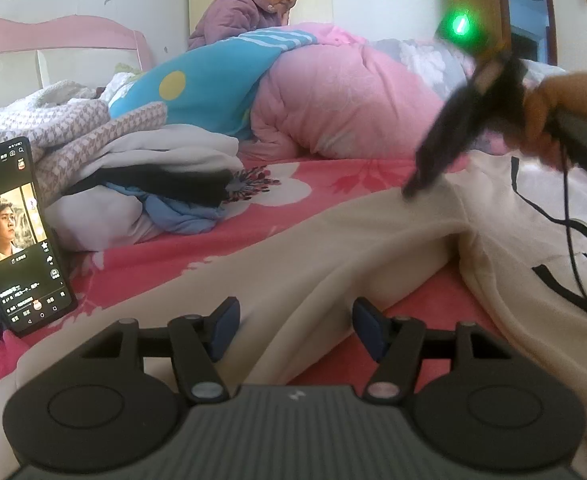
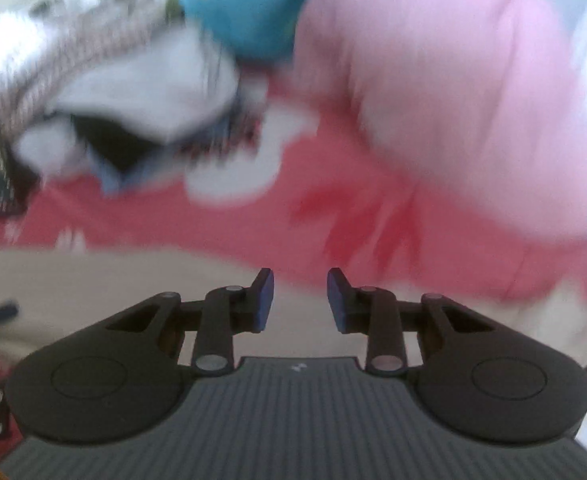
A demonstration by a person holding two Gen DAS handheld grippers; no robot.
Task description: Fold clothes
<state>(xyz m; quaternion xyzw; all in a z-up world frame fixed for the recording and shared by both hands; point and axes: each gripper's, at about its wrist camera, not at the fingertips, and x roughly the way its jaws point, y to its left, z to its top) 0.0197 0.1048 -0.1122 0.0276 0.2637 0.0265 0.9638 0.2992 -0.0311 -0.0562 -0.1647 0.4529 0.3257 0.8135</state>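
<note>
Bed (image 1: 313,200) covered by a red sheet printed with white flowers. Lower and right of frame: a cream garment (image 1: 333,248) with black lines spread flat on the sheet. Left: a pile of folded clothes (image 1: 133,184). Lower left: a phone (image 1: 17,236) propped upright, screen lit. Upper centre: a heaped pink quilt (image 1: 345,100), with a blue pillow (image 1: 205,84) leaning on it.

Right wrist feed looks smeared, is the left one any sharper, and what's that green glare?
Right wrist view: heavy motion blur over the bedding, only the right gripper sharp. Left wrist view: mostly sharp, cream garment and phone clear; the glare is a green light on the blurred other gripper.
</note>
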